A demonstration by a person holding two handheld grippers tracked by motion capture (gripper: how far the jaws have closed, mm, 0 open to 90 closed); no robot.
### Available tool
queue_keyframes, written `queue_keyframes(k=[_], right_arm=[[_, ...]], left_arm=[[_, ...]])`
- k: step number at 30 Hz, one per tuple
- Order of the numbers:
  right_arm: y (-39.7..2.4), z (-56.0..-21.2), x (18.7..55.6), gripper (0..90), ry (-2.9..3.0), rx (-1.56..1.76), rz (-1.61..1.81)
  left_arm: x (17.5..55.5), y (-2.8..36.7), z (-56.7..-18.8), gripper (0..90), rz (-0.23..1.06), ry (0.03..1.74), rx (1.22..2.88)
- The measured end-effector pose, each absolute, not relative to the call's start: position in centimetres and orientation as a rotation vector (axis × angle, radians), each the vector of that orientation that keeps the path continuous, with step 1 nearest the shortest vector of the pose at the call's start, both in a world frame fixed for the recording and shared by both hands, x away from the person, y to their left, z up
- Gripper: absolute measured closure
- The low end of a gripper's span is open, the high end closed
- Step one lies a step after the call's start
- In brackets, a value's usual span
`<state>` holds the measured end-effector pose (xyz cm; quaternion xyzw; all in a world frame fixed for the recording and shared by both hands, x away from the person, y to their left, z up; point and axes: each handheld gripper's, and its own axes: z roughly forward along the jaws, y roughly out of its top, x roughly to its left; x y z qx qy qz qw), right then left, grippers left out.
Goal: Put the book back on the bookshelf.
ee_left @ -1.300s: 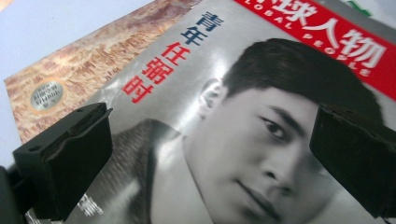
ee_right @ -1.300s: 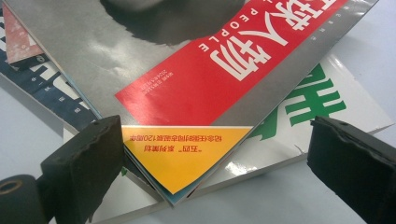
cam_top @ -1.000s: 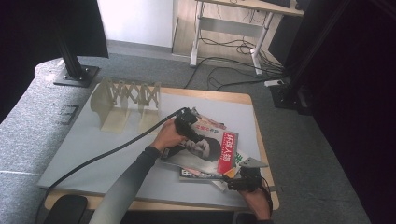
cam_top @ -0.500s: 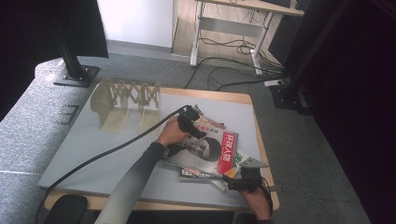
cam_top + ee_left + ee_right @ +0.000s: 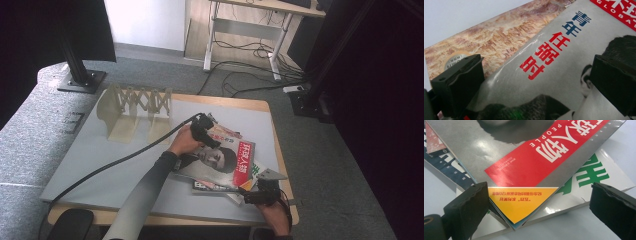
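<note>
A loose stack of magazines lies on the grey mat (image 5: 100,155). The top one (image 5: 220,160) is grey, with a portrait and a red title band. My left gripper (image 5: 202,131) hovers open over its far left corner. In the left gripper view the jaws (image 5: 536,75) straddle red characters on the cover (image 5: 564,65), beside a brown landscape cover (image 5: 496,40) underneath. My right gripper (image 5: 257,192) is open at the stack's near right corner. Its jaws (image 5: 541,205) frame a yellow page corner (image 5: 521,202) under the red band (image 5: 529,152); a green-lettered magazine (image 5: 594,172) lies below.
A pale wooden rack (image 5: 135,107) with a criss-cross back stands at the far left of the mat. The left gripper's black cable (image 5: 110,162) trails across the mat toward the near left. The table's wooden edge (image 5: 280,155) runs close to the stack's right side.
My left gripper has shifted slightly toward the far right over the stack. The right gripper and the magazines have stayed put.
</note>
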<state>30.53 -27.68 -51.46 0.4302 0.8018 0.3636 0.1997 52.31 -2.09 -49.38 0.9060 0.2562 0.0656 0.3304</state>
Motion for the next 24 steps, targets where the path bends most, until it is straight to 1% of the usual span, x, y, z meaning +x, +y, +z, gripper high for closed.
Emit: queue_keyframes(k=[12,24], right_arm=[[-29.1,-51.4,30.6,2.5,2.193,1.249,0.993],[-30.2,-51.4,30.8,3.9,2.148,1.293,0.957]], left_arm=[[51.1,-1.4,-49.0,0.0,0.159,0.673,2.421],[49.4,-0.4,-48.9,0.0,0.154,0.684,2.434]])
